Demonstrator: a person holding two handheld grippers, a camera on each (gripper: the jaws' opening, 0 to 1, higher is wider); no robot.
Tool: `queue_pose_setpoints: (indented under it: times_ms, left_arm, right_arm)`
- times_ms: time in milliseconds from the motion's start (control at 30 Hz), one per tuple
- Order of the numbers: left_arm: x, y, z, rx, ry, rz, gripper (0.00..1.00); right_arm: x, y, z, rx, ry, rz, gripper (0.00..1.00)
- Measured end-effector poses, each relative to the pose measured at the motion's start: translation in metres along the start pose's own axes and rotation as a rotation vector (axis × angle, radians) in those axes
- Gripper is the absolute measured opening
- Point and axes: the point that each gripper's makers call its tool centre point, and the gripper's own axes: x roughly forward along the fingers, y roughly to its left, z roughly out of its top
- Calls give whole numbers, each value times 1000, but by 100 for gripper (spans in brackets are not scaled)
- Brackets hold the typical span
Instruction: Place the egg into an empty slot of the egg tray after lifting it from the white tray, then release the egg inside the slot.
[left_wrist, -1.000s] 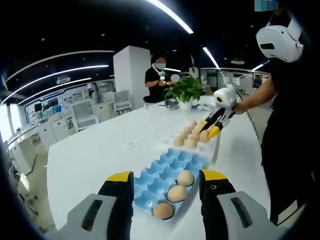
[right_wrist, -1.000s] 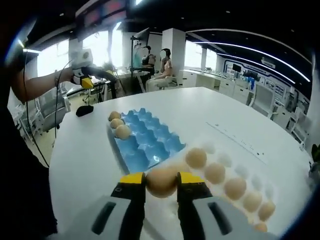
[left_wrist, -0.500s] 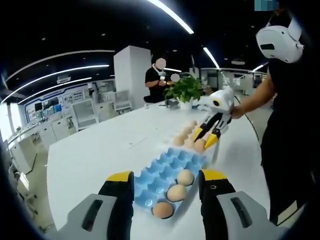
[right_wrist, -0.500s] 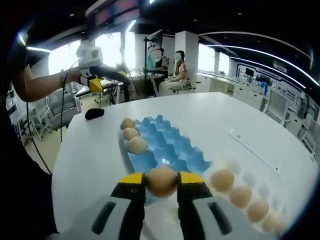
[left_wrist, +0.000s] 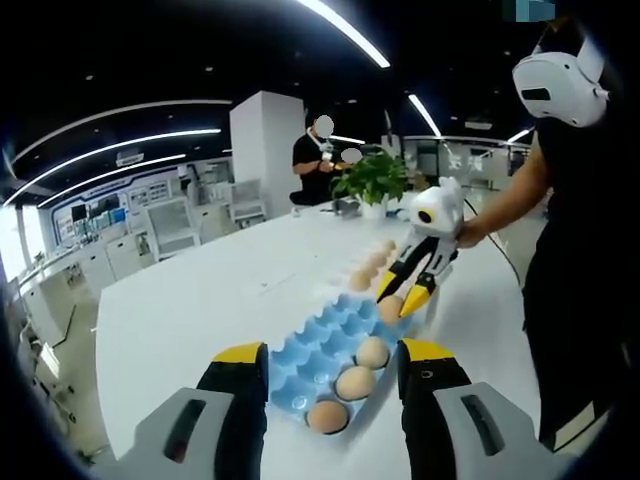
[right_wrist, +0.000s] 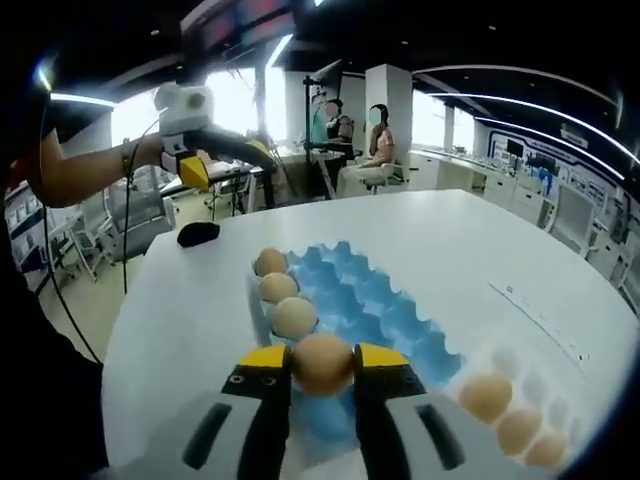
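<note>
Your right gripper (right_wrist: 322, 365) has its fingers clamped on the egg (right_wrist: 322, 361), holding it just above the near edge of the blue egg tray (right_wrist: 385, 315), in line with the three eggs (right_wrist: 279, 288) already seated along one row. Your left gripper (left_wrist: 335, 372) hangs over the bench (left_wrist: 200, 300), fingers apart, gripping nothing. More eggs sit in the white tray (right_wrist: 520, 385) beside the blue one.
</note>
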Motion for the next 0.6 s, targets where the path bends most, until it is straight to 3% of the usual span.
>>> queue_pose_setpoints:
  times_ms: [600]
  left_arm:
    - [2,0,0,0,-4,-5,52]
  right_arm:
    - [21,3,-11,12,26,23,24]
